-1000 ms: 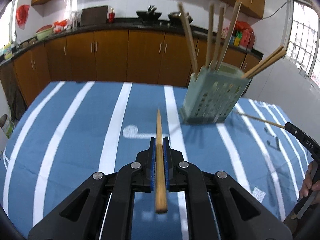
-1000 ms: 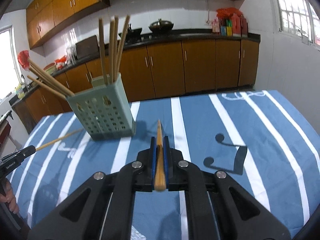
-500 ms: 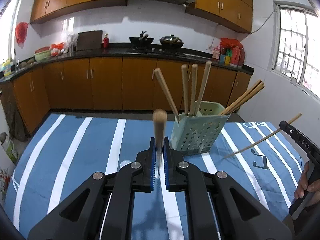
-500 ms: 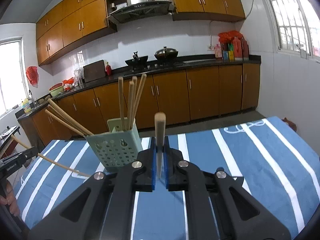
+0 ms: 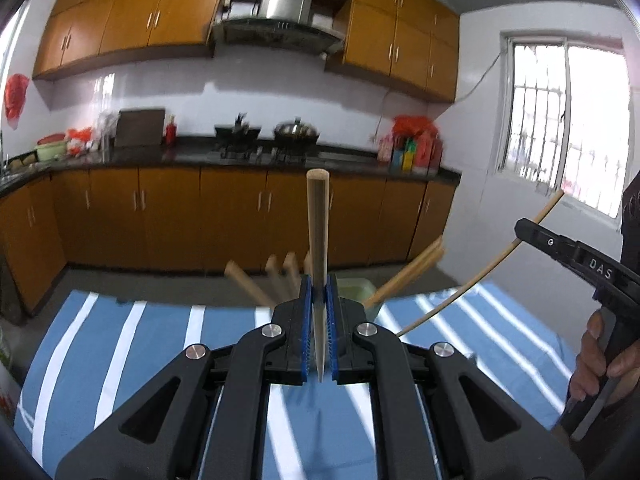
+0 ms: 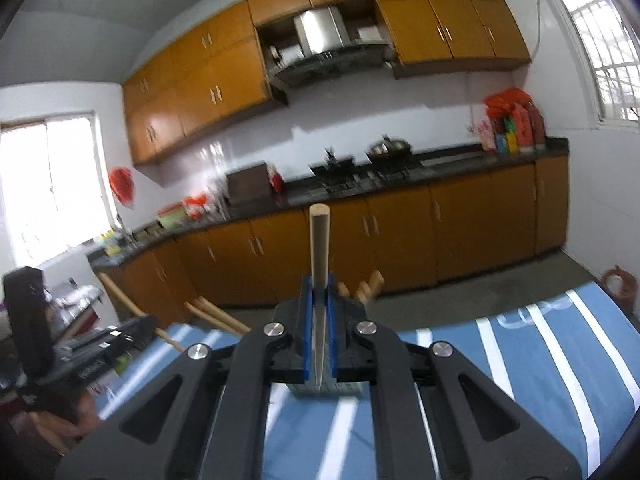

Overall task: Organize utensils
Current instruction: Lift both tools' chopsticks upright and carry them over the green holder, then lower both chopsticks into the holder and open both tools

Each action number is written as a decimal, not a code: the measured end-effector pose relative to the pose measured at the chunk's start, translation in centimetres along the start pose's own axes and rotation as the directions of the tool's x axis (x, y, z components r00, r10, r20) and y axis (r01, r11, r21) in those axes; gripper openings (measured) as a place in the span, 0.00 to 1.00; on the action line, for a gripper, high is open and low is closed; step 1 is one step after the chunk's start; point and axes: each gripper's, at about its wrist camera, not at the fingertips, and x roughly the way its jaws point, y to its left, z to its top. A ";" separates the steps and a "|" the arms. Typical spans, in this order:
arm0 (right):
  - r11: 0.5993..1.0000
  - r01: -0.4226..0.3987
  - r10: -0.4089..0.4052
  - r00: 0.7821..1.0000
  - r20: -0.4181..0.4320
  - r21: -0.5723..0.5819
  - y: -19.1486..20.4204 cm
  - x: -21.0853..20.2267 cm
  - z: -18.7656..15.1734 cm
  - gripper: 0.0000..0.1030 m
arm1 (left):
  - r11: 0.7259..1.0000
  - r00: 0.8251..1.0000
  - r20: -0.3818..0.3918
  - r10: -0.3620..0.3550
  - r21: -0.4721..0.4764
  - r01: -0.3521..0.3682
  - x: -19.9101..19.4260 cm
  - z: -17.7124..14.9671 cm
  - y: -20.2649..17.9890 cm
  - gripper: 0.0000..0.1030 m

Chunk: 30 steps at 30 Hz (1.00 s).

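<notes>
My left gripper (image 5: 319,296) is shut on a wooden chopstick (image 5: 318,224) that stands upright, thick end up. My right gripper (image 6: 319,300) is shut on another chopstick (image 6: 319,240), also upright. The green perforated holder (image 5: 356,286) is mostly hidden behind the left fingers; several chopsticks (image 5: 404,276) stick out of it. In the right wrist view the holder (image 6: 328,388) shows only below the fingers, with chopstick ends (image 6: 370,284) above. The right gripper also shows in the left wrist view (image 5: 524,226), with its chopstick (image 5: 480,276) slanting down.
The table has a blue cloth with white stripes (image 5: 120,344). Kitchen cabinets and a counter (image 5: 200,160) with a stove run along the far wall. A window (image 5: 560,120) is on the right. The left gripper's body (image 6: 100,340) shows at the left of the right wrist view.
Both grippers have tilted up and risen, turning their chopsticks from lying forward to standing upright. The holder has dropped low in both views, now mostly behind the fingers.
</notes>
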 end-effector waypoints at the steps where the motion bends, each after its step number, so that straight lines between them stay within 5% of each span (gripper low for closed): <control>1: 1.000 -0.004 0.004 1.000 0.023 -0.004 0.3 -0.2 0.6 0.07 | 1.000 1.000 0.021 0.000 -0.003 0.000 0.1 0.6 -0.2 0.07; 10: 0.996 0.055 -0.045 0.988 0.148 -0.063 2.3 2.5 2.7 0.07 | 0.995 0.983 0.166 0.074 -0.074 -0.063 2.2 4.6 -0.8 0.07; 20: 0.995 0.084 -0.081 0.995 0.063 -0.047 0.8 8.0 0.8 0.07 | 0.985 0.962 0.228 0.151 -0.112 -0.128 5.6 4.2 -0.5 0.07; 30: 0.995 0.083 -0.083 0.997 0.011 -0.055 0.9 10.0 -0.4 0.07 | 0.987 0.974 0.171 0.151 -0.087 -0.138 8.5 2.5 -0.7 0.07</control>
